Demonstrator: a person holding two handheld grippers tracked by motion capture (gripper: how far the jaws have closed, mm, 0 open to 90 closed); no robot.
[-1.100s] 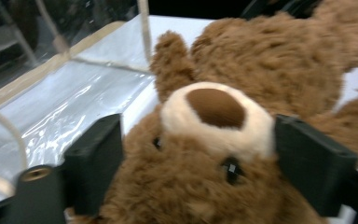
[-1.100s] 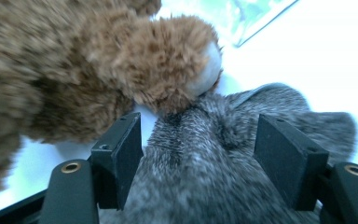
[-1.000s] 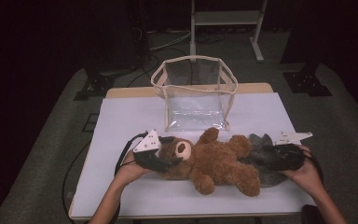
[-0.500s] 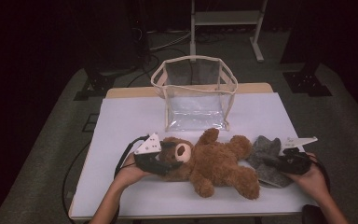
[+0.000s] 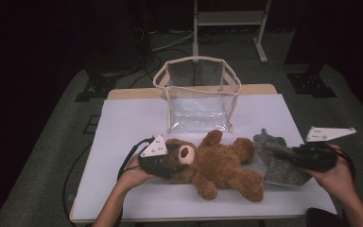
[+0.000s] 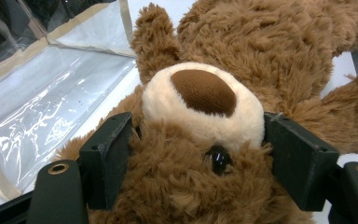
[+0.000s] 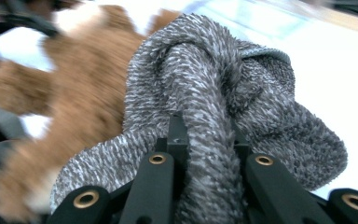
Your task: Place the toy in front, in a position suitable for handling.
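Observation:
A brown teddy bear (image 5: 220, 165) lies on its back across the white table (image 5: 127, 123), head toward the left. My left gripper (image 5: 168, 163) is shut on the bear's head (image 6: 200, 135), one jaw pressed against each side of it below the cream muzzle. A grey fuzzy cloth (image 5: 276, 161) lies at the bear's feet on the right. My right gripper (image 5: 288, 153) is shut on a bunched fold of that grey cloth (image 7: 209, 112), which rises between its jaws. The right hand holds the gripper near the table's right edge.
A clear plastic bag (image 5: 197, 94) with cream trim stands open behind the bear, near the table's far edge. Its transparent wall (image 6: 51, 93) shows close to the bear's raised arm. Dark floor and stand legs (image 5: 229, 28) surround the table.
My right gripper has pulled to the right with the grey cloth, drawing it away from the bear's legs. The left gripper has stayed on the bear's head.

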